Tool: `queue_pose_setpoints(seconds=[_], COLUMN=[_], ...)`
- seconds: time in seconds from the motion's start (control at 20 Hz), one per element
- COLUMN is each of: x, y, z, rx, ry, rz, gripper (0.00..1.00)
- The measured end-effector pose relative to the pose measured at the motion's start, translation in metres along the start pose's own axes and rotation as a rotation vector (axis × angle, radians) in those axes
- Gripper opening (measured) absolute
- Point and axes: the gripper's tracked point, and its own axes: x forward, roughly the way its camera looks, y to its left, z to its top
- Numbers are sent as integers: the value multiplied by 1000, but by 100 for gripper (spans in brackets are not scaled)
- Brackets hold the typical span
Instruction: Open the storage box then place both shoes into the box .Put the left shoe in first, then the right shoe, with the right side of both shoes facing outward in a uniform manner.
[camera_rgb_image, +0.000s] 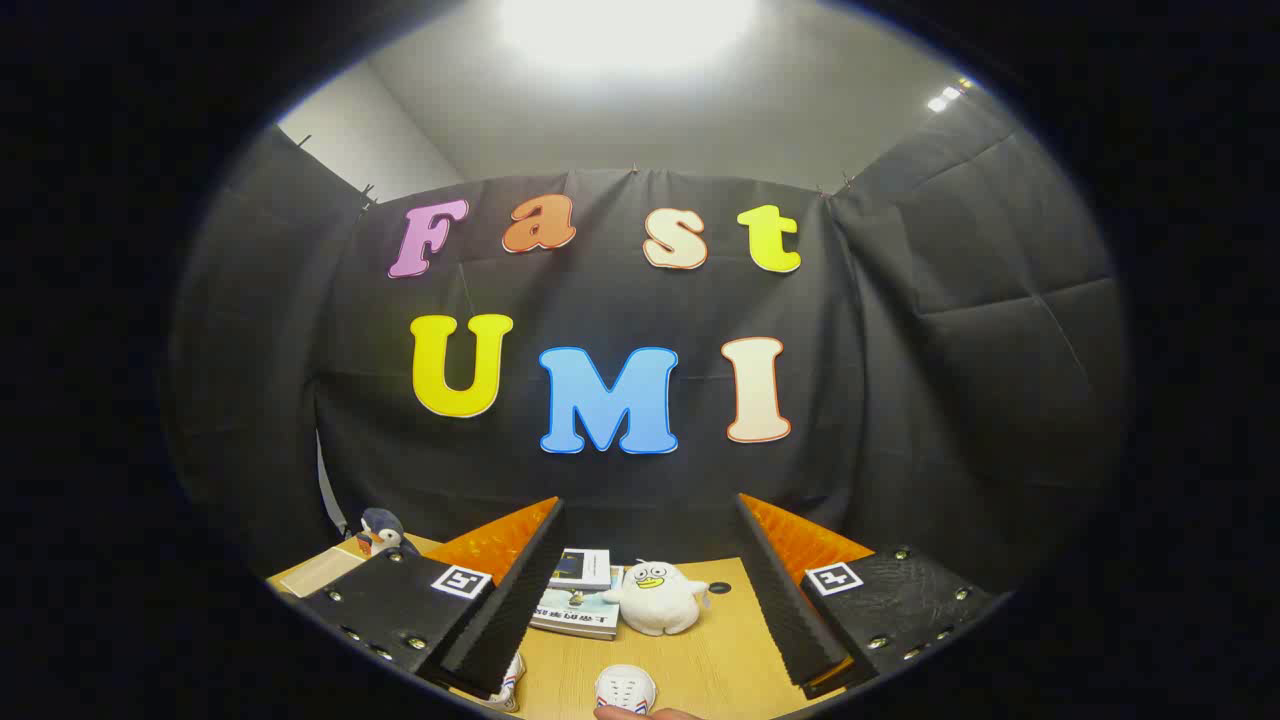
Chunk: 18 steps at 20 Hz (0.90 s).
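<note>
Black cloth backs a wooden bench (720, 660) where the tool (640, 610) hangs wide open, gripping nothing, probably lining up on the shoe (625, 688) just ahead between its fingers.

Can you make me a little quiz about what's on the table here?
1. True or false: the gripper has its fingers closed on a shoe.
2. Which toy sits just beyond the open fingers, beside the books? A) the white duck toy B) a red car C) a ball
3. Fill in: the penguin toy sits far off behind one ____ of the gripper.

Key:
1. False. The fingers are spread wide with nothing between them; a white shoe lies on the wooden table between them, untouched.
2. A
3. finger
</note>
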Motion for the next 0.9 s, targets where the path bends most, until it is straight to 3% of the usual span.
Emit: queue_pose_setpoints(seconds=[0.35, 0.9], x=[5, -2], y=[23, 28], z=[-3, -8], rx=[2, -6], ry=[1, -8], rz=[31, -50], gripper=[99, 99])
